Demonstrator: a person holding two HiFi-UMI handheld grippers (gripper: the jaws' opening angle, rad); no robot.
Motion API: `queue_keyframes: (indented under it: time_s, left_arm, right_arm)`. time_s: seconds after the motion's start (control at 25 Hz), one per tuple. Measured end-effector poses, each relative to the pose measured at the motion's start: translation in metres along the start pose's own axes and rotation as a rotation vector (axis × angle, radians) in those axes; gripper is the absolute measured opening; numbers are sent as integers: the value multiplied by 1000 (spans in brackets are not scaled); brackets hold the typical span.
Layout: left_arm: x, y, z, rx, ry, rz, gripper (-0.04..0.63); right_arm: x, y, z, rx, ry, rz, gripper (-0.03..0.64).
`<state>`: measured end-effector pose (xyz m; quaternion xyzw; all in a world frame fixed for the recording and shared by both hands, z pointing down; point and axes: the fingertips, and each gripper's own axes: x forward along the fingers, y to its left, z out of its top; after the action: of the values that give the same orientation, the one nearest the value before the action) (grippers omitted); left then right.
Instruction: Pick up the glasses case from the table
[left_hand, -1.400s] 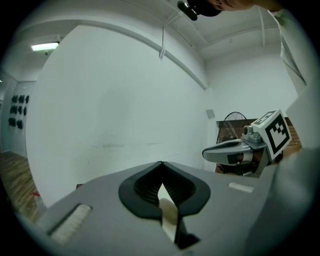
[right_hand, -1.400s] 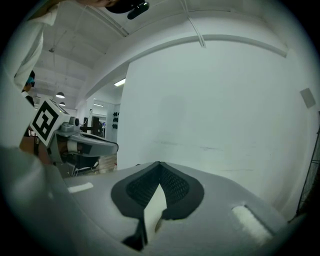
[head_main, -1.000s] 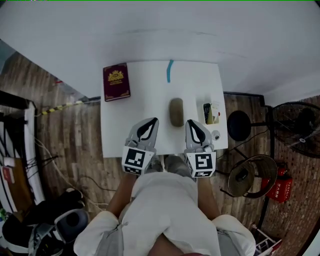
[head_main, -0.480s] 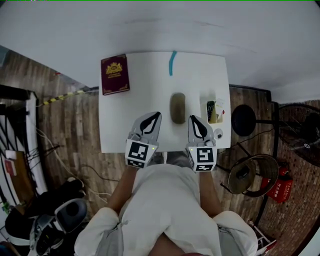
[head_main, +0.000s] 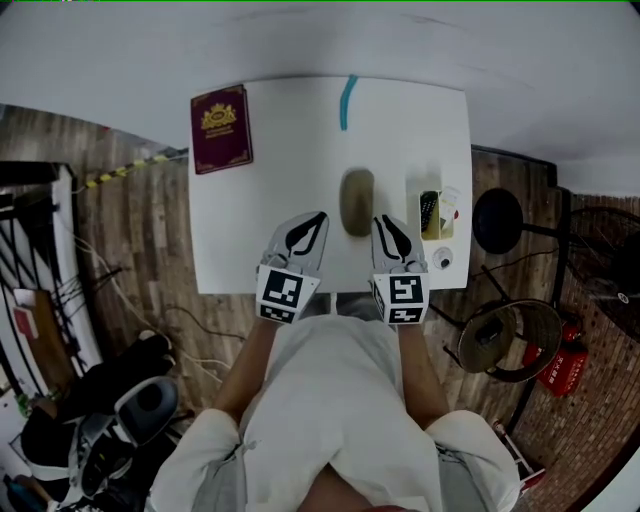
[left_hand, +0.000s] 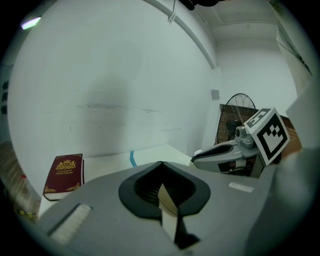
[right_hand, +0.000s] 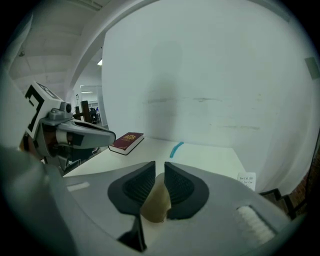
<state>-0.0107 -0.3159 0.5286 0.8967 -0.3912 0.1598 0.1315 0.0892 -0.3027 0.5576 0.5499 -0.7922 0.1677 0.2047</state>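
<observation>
Case (head_main: 357, 201): mid-counter (head_main: 290, 170), untouched, just ahead of and between both tools.
Right tool (right_hand: 159, 167): a narrow slit, jaws have just been opening; nothing between them, the case shows beyond the gap.
Left tool (head_main: 318, 217): closed, empty.
Risk: at this width the jaws would likely butt the case's rounded top and shove it along the counter; an off-centre pinch could squirt it out.

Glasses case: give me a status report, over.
Left gripper shut, empty. Right gripper jaws just opening, slight gap, nothing between. Olive oval glasses case lying on white table, just ahead of both. Nothing in the way.
</observation>
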Motion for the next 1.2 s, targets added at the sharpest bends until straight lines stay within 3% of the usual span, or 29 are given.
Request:
queue_keyframes:
  time_s: [0.32,0.68,1.2]
  left_arm:
    - [20,-6,-27,-14,64,-21,18]
    - [36,-7,-50,-29,112,-25,18]
    - [43,-4,-68,-55,153,-20,18]
  right_arm:
    - [27,-1,-38,46,95,3,153]
    - [53,2,-72,60,177,20,212]
    - [82,12,-100,112,273,38,380]
